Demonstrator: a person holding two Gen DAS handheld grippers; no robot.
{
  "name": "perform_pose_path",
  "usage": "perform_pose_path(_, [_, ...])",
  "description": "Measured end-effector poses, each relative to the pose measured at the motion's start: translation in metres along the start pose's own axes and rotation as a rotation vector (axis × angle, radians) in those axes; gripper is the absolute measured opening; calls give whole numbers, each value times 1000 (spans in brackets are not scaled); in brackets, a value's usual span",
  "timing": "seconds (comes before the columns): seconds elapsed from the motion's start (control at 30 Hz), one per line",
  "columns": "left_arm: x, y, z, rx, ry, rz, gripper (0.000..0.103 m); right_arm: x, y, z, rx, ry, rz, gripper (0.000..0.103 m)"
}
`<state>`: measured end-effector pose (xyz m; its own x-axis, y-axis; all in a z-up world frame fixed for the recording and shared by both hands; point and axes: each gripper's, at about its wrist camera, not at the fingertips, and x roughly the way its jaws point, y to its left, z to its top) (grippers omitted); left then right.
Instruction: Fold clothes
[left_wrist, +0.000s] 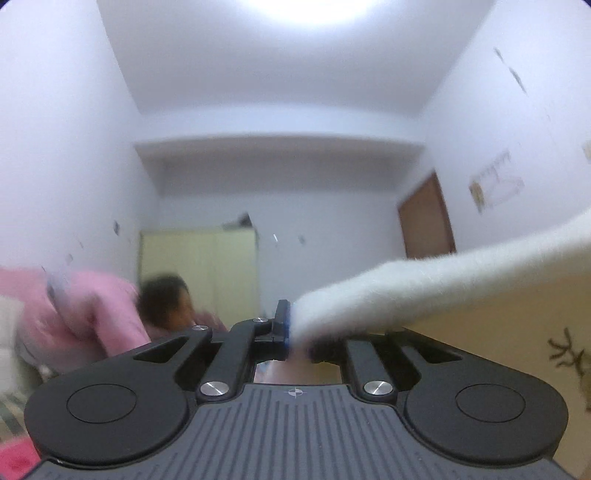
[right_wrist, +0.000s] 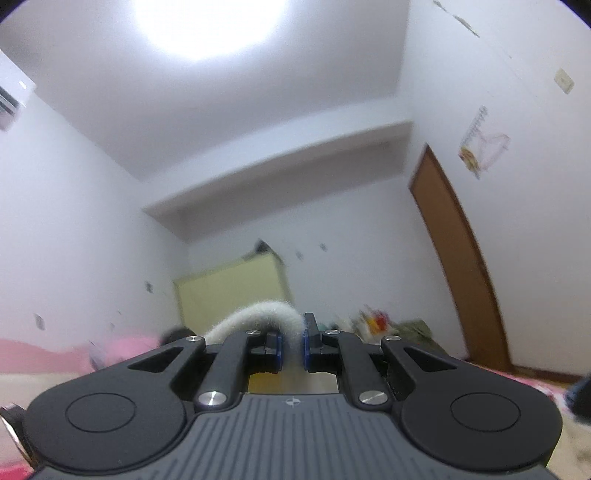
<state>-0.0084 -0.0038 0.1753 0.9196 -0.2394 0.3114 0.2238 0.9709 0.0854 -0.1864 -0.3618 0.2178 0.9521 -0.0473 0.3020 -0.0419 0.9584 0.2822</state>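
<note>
Both grippers point up at the room's far wall. My left gripper (left_wrist: 295, 332) is shut on a fuzzy white garment edge (left_wrist: 424, 288) that stretches off to the right. Below that edge hangs a pale yellow panel of the garment (left_wrist: 491, 339) with a dark branch print. My right gripper (right_wrist: 291, 349) is shut on a fuzzy white edge (right_wrist: 258, 317) that curves away to the left. The rest of the clothing is out of view.
A person in pink (left_wrist: 92, 306) bends low at the left, also seen blurred in the right wrist view (right_wrist: 129, 347). A pale green wardrobe (left_wrist: 199, 266) stands at the far wall. A brown door (right_wrist: 461, 266) is at the right. Pink bedding (right_wrist: 535, 380) lies low right.
</note>
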Motion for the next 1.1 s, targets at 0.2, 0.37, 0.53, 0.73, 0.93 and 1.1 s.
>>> perform_pose_path(0.2, [-30, 25, 76, 57, -158, 79, 8, 4, 17, 37, 55, -86, 119, 11])
perform_pose_path(0.37, [-43, 36, 114, 102, -241, 148, 8, 9, 32, 56, 58, -118, 191, 11])
perform_pose_path(0.53, [-32, 43, 128, 129, -270, 197, 8, 18, 41, 58, 49, -133, 235, 11])
perform_pose_path(0.73, [-17, 49, 115, 108, -200, 202, 9, 52, 35, 45, 59, -99, 232, 11])
perform_pose_path(0.93, [38, 53, 73, 62, -75, 185, 9, 108, 26, 22, 28, -24, 175, 11])
perform_pose_path(1.1, [104, 52, 12, 104, 72, 185, 10, 184, 7, -23, 9, 98, 91, 11])
